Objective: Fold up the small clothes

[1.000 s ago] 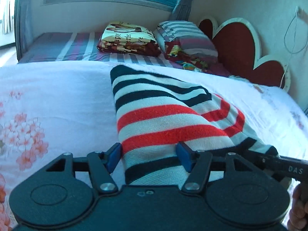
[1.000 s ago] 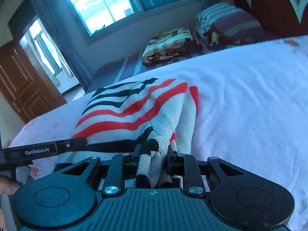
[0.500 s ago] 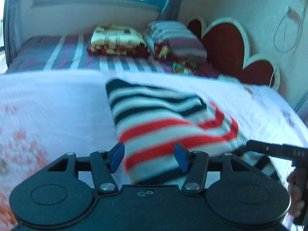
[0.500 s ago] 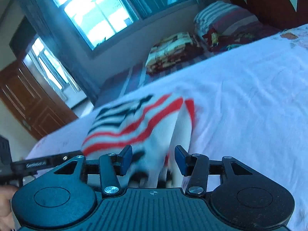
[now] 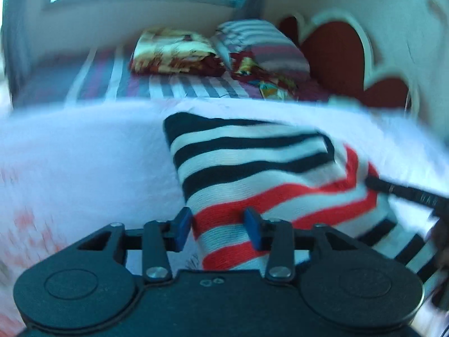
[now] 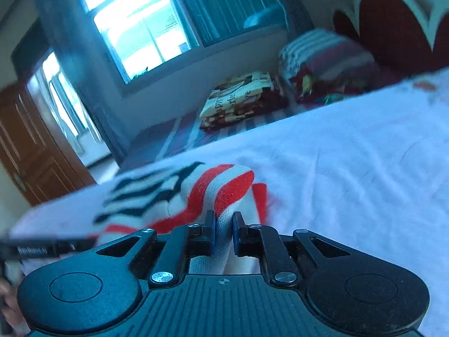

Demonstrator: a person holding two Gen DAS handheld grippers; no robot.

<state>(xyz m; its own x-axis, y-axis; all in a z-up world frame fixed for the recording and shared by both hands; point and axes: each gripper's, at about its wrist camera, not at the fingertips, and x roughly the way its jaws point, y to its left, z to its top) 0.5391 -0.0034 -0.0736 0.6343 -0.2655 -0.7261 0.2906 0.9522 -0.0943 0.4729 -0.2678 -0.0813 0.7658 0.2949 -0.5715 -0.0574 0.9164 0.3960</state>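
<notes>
Striped sweater [image 5: 252, 168] lies part-folded on white bedsheet [image 6: 350, 168]. Right gripper [image 6: 223, 224], spread half a second ago, closing, pinching fold again. Left gripper [image 5: 217, 226] narrowing around near edge, not yet pressing. Next fold likely imminent.

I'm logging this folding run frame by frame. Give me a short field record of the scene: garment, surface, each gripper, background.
garment: striped knit sweater, black, white and red, partly folded
surface: white bedsheet
left gripper: jaws closing, sweater's near edge between the blue pads, not yet pinched
right gripper: jaws closing, pads pressing a bunched fold of the sweater
background: folded blanket, striped pillow, red heart-shaped headboard, window
image quality: motion-blurred
</notes>
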